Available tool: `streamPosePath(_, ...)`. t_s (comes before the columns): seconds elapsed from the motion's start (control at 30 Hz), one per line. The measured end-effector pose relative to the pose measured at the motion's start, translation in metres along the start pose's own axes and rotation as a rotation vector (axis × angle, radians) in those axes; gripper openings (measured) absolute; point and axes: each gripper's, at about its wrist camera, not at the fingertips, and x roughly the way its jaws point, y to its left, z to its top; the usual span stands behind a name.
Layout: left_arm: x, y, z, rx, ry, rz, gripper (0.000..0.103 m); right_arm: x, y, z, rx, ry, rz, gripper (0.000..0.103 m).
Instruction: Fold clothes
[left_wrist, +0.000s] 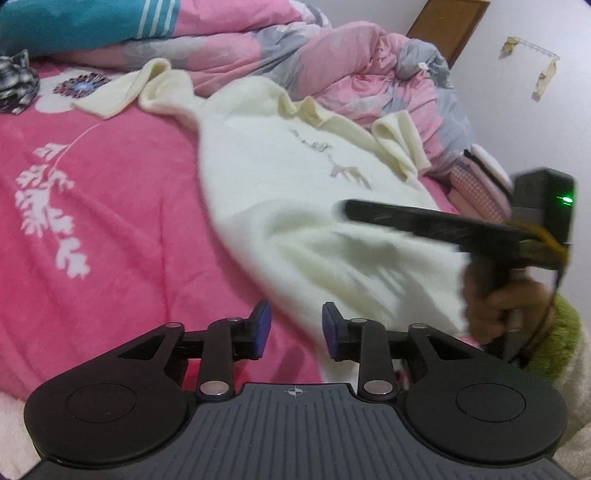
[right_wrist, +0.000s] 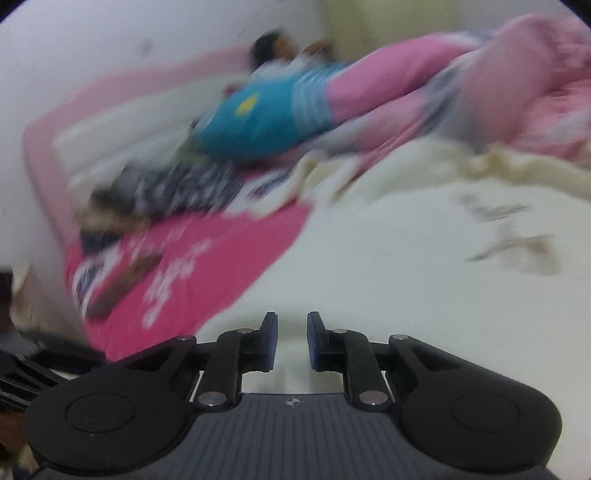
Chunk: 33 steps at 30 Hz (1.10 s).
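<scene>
A dark checked garment (left_wrist: 16, 83) lay bunched at the far left edge of the bed, on the pink bedspread (left_wrist: 110, 206) with its white leaf print. Behind it, along the far edge, a teal cloth with white stripes (left_wrist: 74, 18) rested against a rumpled pink and grey quilt (left_wrist: 332, 59) that ran across to the far right corner.

The cream sweater (left_wrist: 280, 177) lay spread over the middle and right of the bedspread, one sleeve stretched toward the far left, its collar bunched against the quilt, its hem hanging toward the near edge. A small grey embroidered motif (left_wrist: 332, 162) showed on its chest.

The left gripper (left_wrist: 295, 328) hovered over the near edge, just where the sweater's side met the pink bedspread. Its blue pads (left_wrist: 263, 325) stood apart with nothing pinched between them: released, holding nothing.

Further right, the right gripper (left_wrist: 347, 208) reached in over the lower sweater, gripped by a hand (left_wrist: 506, 306) in a green fuzzy sleeve (left_wrist: 561, 339). In its own blurred view the right gripper (right_wrist: 291, 339) pointed across the sweater (right_wrist: 406, 295), its pads (right_wrist: 271, 339) separated by a narrow gap; cream fabric showed through the gap below them, but no fold sat clamped there, so it too was released.
</scene>
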Motion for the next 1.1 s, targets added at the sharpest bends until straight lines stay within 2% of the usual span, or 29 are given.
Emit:
streamPosePath(0.1, 0.005, -0.006, 0.003, 0.002, -0.021, 0.001, 0.034, -0.053, -0.030, 0.000, 0.070, -0.063, -0.116, 0.019)
streamPosePath(0.17, 0.012, -0.013, 0.004, 0.024, -0.021, 0.009, 0.034, -0.086, -0.043, -0.007, 0.072, -0.071, -0.216, 0.020)
streamPosePath(0.23, 0.019, -0.022, 0.003, 0.062, -0.009, 0.039, 0.034, -0.105, -0.052, -0.017, 0.063, -0.036, -0.279, 0.030)
streamPosePath(0.27, 0.023, -0.025, 0.002, 0.084, 0.000, 0.061, 0.034, -0.110, -0.052, -0.022, 0.039, -0.016, -0.304, 0.038)
streamPosePath(0.4, 0.034, -0.034, -0.004, 0.154, 0.028, 0.140, 0.034, -0.107, -0.046, -0.037, -0.105, 0.070, -0.381, 0.041)
streamPosePath(0.53, 0.034, -0.039, -0.007, 0.197, 0.029, 0.176, 0.034, -0.078, -0.048, -0.043, -0.232, 0.145, -0.393, 0.039)
streamPosePath(0.57, 0.034, -0.040, -0.008, 0.204, 0.029, 0.182, 0.034, -0.071, -0.052, -0.046, -0.236, 0.171, -0.396, 0.023)
streamPosePath(0.6, 0.034, -0.042, -0.009, 0.210, 0.028, 0.189, 0.034, -0.064, -0.055, -0.050, -0.240, 0.197, -0.398, 0.014)
streamPosePath(0.7, 0.034, -0.044, -0.012, 0.226, 0.025, 0.205, 0.034, -0.065, -0.052, -0.049, -0.259, 0.179, -0.410, 0.006)
streamPosePath(0.87, 0.034, -0.045, -0.015, 0.249, 0.026, 0.219, 0.034, -0.052, -0.060, -0.049, -0.282, 0.149, -0.467, 0.005)
streamPosePath(1.0, 0.034, -0.044, -0.015, 0.248, 0.029, 0.227, 0.034, -0.048, -0.070, -0.047, -0.214, 0.103, -0.477, 0.008)
streamPosePath(1.03, 0.033, -0.044, -0.015, 0.247, 0.030, 0.228, 0.034, -0.056, -0.071, -0.044, -0.191, 0.095, -0.468, 0.010)
streamPosePath(1.1, 0.033, -0.042, -0.016, 0.244, 0.031, 0.229, 0.034, -0.080, -0.074, -0.039, -0.141, 0.057, -0.458, 0.026)
